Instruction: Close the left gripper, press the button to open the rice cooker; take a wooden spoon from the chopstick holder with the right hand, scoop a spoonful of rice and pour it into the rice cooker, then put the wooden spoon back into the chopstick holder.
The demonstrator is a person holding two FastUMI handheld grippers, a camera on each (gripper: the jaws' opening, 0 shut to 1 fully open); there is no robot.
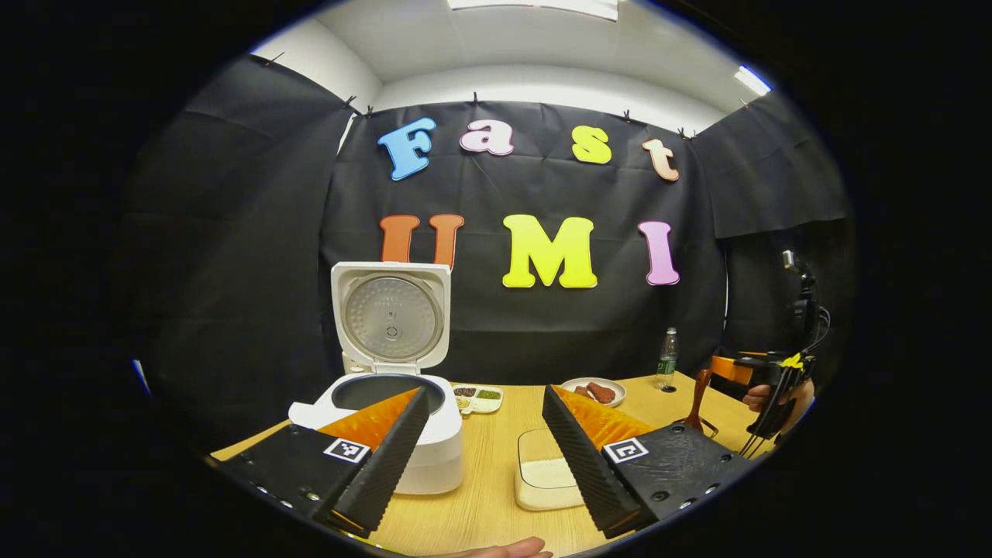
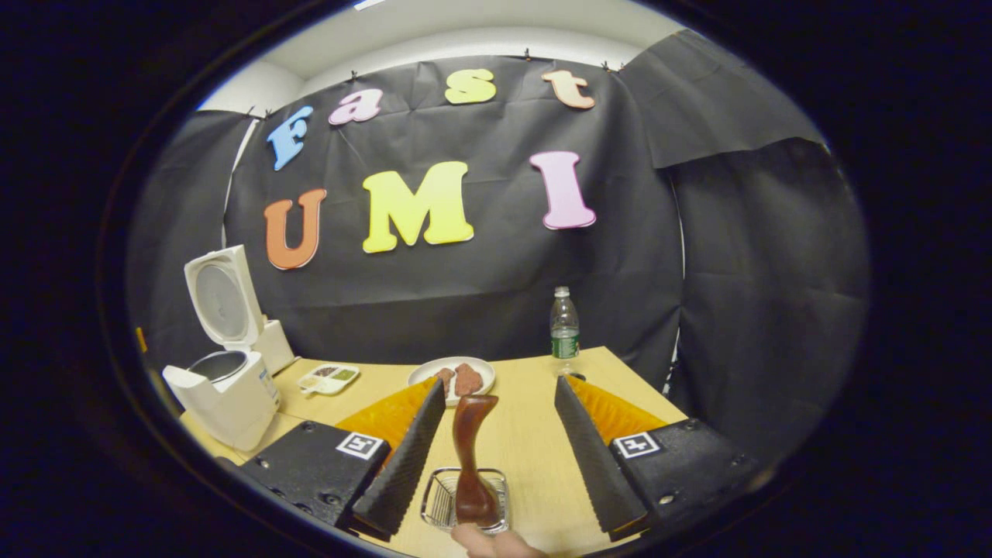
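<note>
Cooker lid is up. Both my claws gape; the right claw straddles the spoon standing in its holder. I reckon closing on the handle comes next.

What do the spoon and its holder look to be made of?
The spoon looks like dark, glossy wood: reddish-brown with a sheen along the handle. The chopstick holder appears to be bare metal wire, judging by its thin silvery grid; plated or stainless, I cannot tell.

Glossy dark wooden spoon in a wire-metal holder; matt pale wood table; smooth white plastic rice cooker.
</note>
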